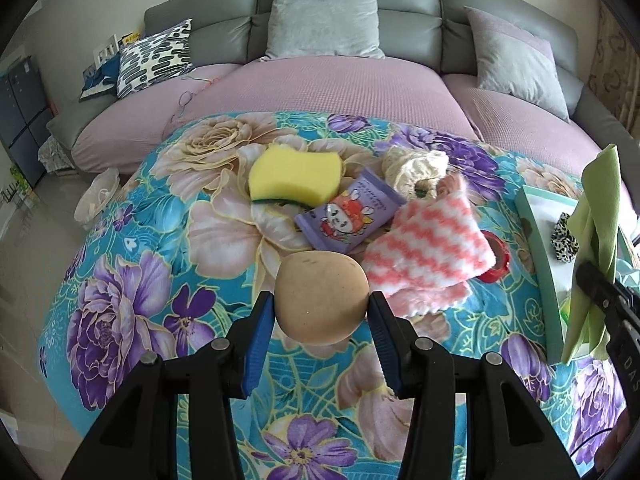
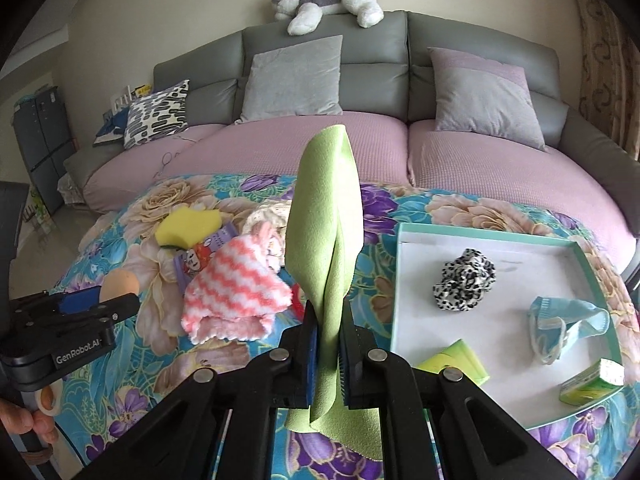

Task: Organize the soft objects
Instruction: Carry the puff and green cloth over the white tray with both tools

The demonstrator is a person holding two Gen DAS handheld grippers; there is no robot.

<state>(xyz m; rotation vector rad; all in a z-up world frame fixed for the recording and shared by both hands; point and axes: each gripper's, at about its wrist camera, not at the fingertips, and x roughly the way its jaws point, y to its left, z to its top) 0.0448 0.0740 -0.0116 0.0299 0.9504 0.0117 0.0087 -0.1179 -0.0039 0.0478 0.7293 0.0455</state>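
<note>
My left gripper (image 1: 321,308) is shut on a tan round sponge ball (image 1: 322,296), held just above the floral cloth; it also shows in the right wrist view (image 2: 120,285). My right gripper (image 2: 329,320) is shut on a green cloth (image 2: 326,216) that stands upright between the fingers; it also shows in the left wrist view (image 1: 598,220). On the cloth lie a yellow sponge (image 1: 294,176), a purple packet (image 1: 350,214), a pink-and-white zigzag towel (image 1: 428,252) and a cream knit piece (image 1: 412,168).
A teal-rimmed white tray (image 2: 400,280) at the right holds a leopard scrunchie (image 2: 464,280), a blue fabric piece (image 2: 568,320) and two green packets (image 2: 592,384). A red tape roll (image 1: 498,260) lies under the towel. A grey sofa (image 2: 320,60) with pillows stands behind.
</note>
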